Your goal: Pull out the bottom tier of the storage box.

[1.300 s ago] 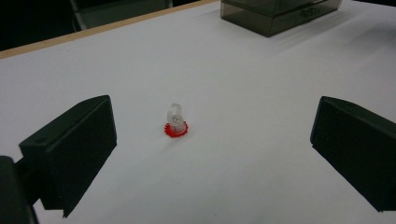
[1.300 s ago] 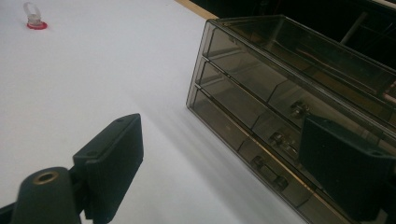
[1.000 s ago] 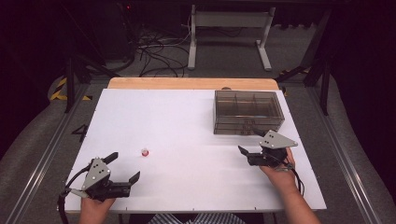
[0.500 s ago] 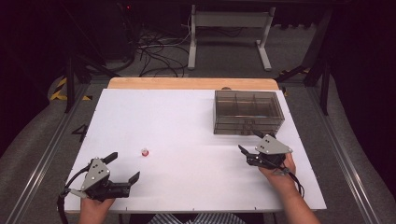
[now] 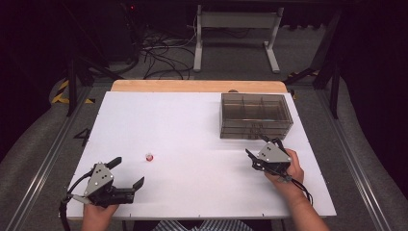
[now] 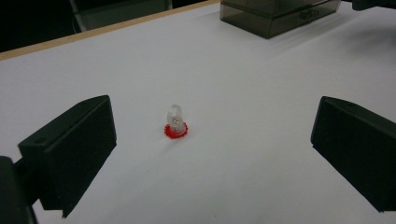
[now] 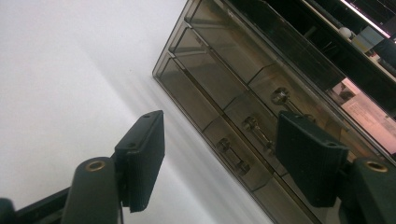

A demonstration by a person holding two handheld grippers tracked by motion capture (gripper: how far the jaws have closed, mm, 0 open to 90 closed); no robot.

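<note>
Right gripper (image 5: pixel 259 156) sat just in front of the smoked drawer box (image 5: pixel 255 115), jaws partly apart and just closing, nothing between them. In the right gripper view the drawer handles (image 7: pixel 232 156) lay dead ahead between the jaws, still short of the pads; handle bars ran along the box front. This hand was by far the nearer to the box. Left gripper (image 5: pixel 126 174) rested at the near left edge, jaws wide and empty, a small ring (image 6: pixel 175 123) beyond them, well apart.

Smoky translucent drawer box (image 5: pixel 256 115) at the table's far right — apparently shut, handles (image 7: pixel 232 155) facing the near edge.
</note>
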